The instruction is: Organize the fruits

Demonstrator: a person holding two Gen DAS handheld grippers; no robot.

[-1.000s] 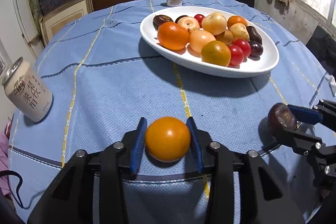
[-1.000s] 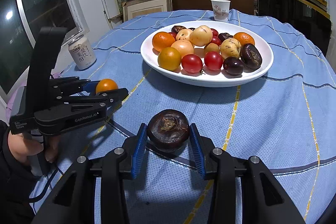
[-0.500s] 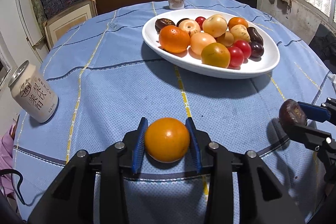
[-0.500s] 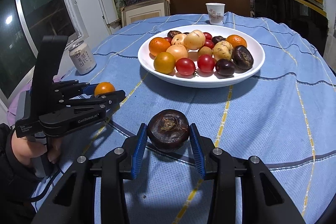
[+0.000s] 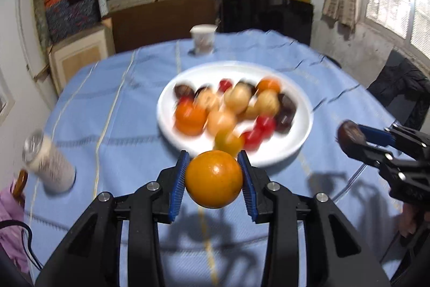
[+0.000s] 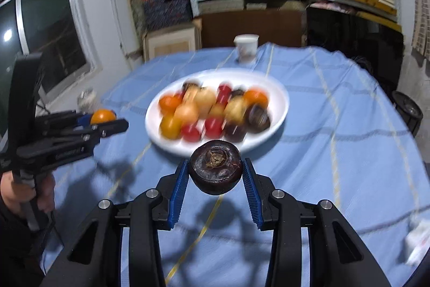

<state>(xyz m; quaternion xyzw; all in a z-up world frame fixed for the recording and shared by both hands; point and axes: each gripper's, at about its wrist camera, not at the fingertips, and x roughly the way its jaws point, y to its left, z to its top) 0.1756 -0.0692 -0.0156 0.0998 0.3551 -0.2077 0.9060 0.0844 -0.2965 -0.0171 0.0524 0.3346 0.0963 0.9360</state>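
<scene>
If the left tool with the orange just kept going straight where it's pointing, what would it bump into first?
Most likely the near rim of the white plate, then the piled fruit. The left tool and its orange point down toward it, though blur makes depth uncertain.

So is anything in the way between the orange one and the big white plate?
No, nothing visible is. The left gripper holds the orange fruit above the bare blue tablecloth, facing the white plate. The plate is already crowded with fruit.

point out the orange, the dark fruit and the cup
orange (image 5: pixel 213 182), left wrist view, middle of its skin
dark fruit (image 6: pixel 216 170), right wrist view, its front face
cup (image 6: pixel 246 50), right wrist view, its side wall
</scene>
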